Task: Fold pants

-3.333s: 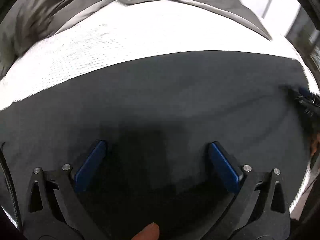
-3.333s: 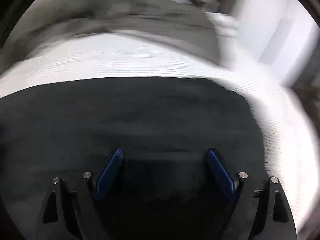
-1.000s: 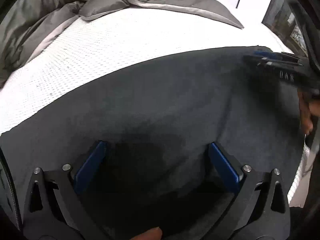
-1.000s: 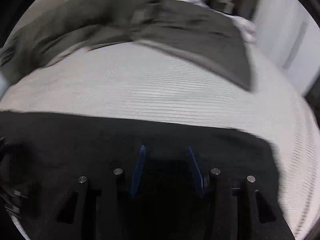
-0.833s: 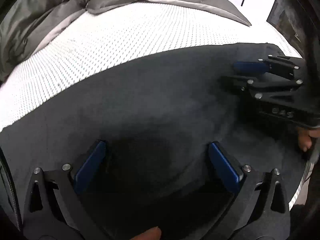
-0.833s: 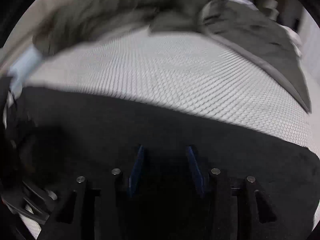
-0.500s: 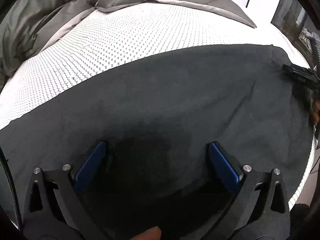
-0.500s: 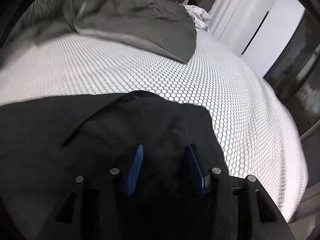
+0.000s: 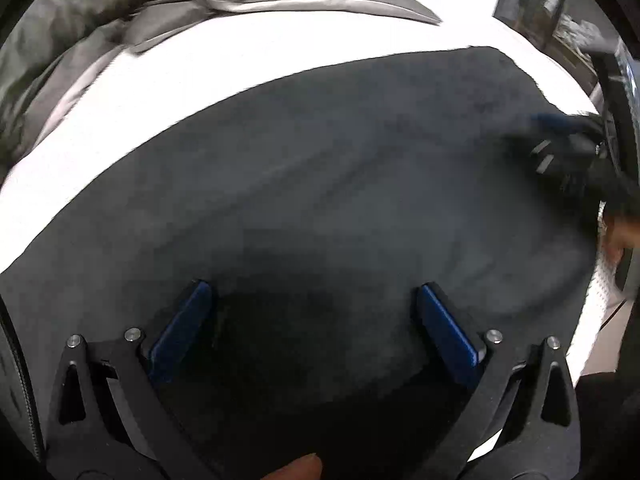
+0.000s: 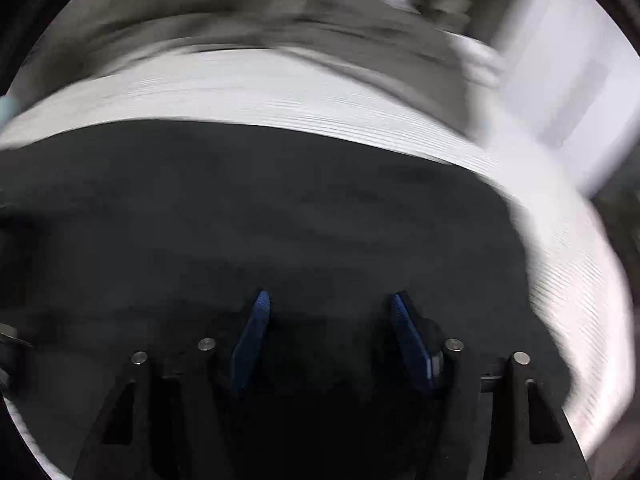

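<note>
Dark charcoal pants (image 9: 340, 200) lie spread flat on a white textured bed cover (image 9: 240, 60). My left gripper (image 9: 312, 292) hovers over them, wide open, its blue pads apart with only flat cloth below. In the right wrist view the same pants (image 10: 280, 220) fill the lower half, blurred by motion. My right gripper (image 10: 328, 304) is over the cloth near its right end; its jaws are opening and nothing is pinched between them. The right gripper (image 9: 560, 140) also shows blurred at the right edge of the left wrist view, above the pants.
A rumpled grey duvet (image 9: 100, 32) lies along the far side of the bed. The bed's right edge (image 10: 580, 300) drops off beside the pants. A white wall or door (image 10: 568, 80) and dark furniture (image 9: 552, 8) stand beyond it. A fingertip (image 9: 296, 468) shows at the bottom.
The right gripper's jaws have spread wider than a second ago. It swung across the pants toward their right end, and its view is blurred now. The left gripper stayed wide open and shifted slightly.
</note>
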Action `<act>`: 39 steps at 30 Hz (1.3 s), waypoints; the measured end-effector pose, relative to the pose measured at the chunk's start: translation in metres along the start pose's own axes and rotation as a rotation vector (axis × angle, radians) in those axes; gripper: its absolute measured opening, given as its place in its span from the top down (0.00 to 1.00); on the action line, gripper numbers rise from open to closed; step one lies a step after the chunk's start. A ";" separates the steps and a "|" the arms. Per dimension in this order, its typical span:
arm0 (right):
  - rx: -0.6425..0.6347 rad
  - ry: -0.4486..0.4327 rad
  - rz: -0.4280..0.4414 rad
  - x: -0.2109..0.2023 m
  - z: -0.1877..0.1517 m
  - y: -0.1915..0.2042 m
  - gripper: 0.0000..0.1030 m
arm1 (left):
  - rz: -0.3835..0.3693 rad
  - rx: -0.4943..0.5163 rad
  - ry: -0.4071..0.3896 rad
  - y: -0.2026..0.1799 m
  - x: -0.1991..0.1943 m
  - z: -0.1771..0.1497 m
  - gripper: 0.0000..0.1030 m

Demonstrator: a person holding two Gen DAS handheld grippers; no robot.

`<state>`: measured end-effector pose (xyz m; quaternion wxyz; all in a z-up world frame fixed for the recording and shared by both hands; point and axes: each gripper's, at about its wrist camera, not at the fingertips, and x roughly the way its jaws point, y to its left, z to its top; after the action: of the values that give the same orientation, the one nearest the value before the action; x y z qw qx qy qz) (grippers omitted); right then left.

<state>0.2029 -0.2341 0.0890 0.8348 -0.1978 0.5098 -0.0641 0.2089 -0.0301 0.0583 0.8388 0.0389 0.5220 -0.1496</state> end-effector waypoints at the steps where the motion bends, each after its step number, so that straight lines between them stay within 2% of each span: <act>1: 0.067 0.002 -0.084 0.005 -0.004 -0.028 0.37 | 0.025 -0.016 0.001 0.011 -0.003 -0.005 0.00; 2: 0.133 0.021 -0.163 0.012 -0.012 -0.058 0.35 | 0.053 -0.037 0.002 0.022 -0.005 -0.011 0.00; 3: 0.173 0.028 -0.175 0.015 -0.018 -0.075 0.28 | 0.061 -0.057 0.000 0.030 -0.007 -0.014 0.00; 5: 0.252 -0.010 -0.073 0.011 -0.026 -0.097 0.28 | 0.072 -0.097 -0.008 0.043 -0.013 -0.022 0.00; 8: 0.174 -0.037 -0.119 -0.017 -0.027 -0.082 0.28 | 0.068 -0.093 -0.054 0.041 -0.035 -0.031 0.01; 10: 0.126 -0.088 -0.104 -0.039 -0.026 -0.061 0.28 | -0.010 -0.063 -0.108 0.023 -0.055 -0.037 0.01; 12: 0.074 -0.145 0.011 -0.065 -0.025 -0.028 0.26 | -0.068 -0.017 -0.122 0.004 -0.067 -0.043 0.01; 14: 0.034 -0.148 0.172 -0.075 -0.028 0.000 0.26 | -0.121 0.076 -0.078 -0.028 -0.059 -0.045 0.01; 16: -0.051 -0.109 0.299 -0.071 -0.034 0.035 0.26 | -0.099 0.126 -0.051 -0.048 -0.050 -0.051 0.01; 17: -0.107 -0.085 0.305 -0.068 -0.038 0.050 0.26 | -0.081 0.135 -0.041 -0.047 -0.046 -0.051 0.01; 19: -0.240 -0.063 0.228 -0.059 -0.048 0.060 0.25 | -0.093 0.120 -0.034 -0.039 -0.048 -0.057 0.01; 21: -0.210 -0.067 0.194 -0.056 -0.054 0.030 0.24 | -0.098 0.099 -0.039 -0.030 -0.053 -0.067 0.01; 22: -0.149 -0.055 0.149 -0.054 -0.055 0.005 0.24 | -0.084 0.084 -0.037 -0.018 -0.057 -0.073 0.01; 24: -0.009 -0.021 -0.067 -0.041 -0.063 -0.057 0.24 | -0.054 0.056 -0.033 0.006 -0.059 -0.086 0.00; 25: 0.066 -0.005 -0.190 -0.034 -0.071 -0.089 0.12 | -0.042 0.028 -0.030 0.021 -0.063 -0.094 0.00; 26: 0.156 0.001 -0.212 -0.028 -0.081 -0.121 0.12 | -0.035 0.008 -0.028 0.034 -0.063 -0.096 0.00; 27: 0.236 -0.009 -0.159 -0.026 -0.088 -0.142 0.13 | -0.019 -0.024 -0.030 0.049 -0.068 -0.102 0.00; 28: 0.260 -0.013 -0.156 -0.025 -0.090 -0.148 0.13 | -0.001 -0.057 -0.036 0.063 -0.074 -0.107 0.00; 29: 0.245 -0.017 -0.165 -0.027 -0.089 -0.148 0.14 | 0.014 -0.077 -0.043 0.073 -0.077 -0.109 0.00; 31: 0.181 -0.035 -0.215 -0.042 -0.077 -0.135 0.24 | 0.072 -0.133 -0.064 0.098 -0.085 -0.112 0.01; 33: 0.158 -0.102 -0.220 -0.066 -0.059 -0.107 0.24 | 0.064 -0.165 -0.093 0.107 -0.095 -0.116 0.01; 35: 0.156 -0.187 -0.136 -0.094 -0.048 -0.077 0.24 | 0.045 -0.162 -0.101 0.102 -0.101 -0.120 0.01; 36: 0.158 -0.221 -0.033 -0.105 -0.038 -0.057 0.24 | 0.041 -0.147 -0.106 0.095 -0.101 -0.120 0.01; 37: 0.159 -0.231 0.034 -0.110 -0.033 -0.041 0.24 | 0.039 -0.129 -0.103 0.087 -0.099 -0.118 0.01; 39: 0.136 -0.237 0.203 -0.116 -0.015 0.020 0.25 | 0.018 -0.088 -0.093 0.071 -0.084 -0.101 0.01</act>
<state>0.1335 -0.1841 0.1706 0.9028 -0.0947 0.4195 0.0101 0.1081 0.0780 0.0813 0.8643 -0.0001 0.4883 -0.1205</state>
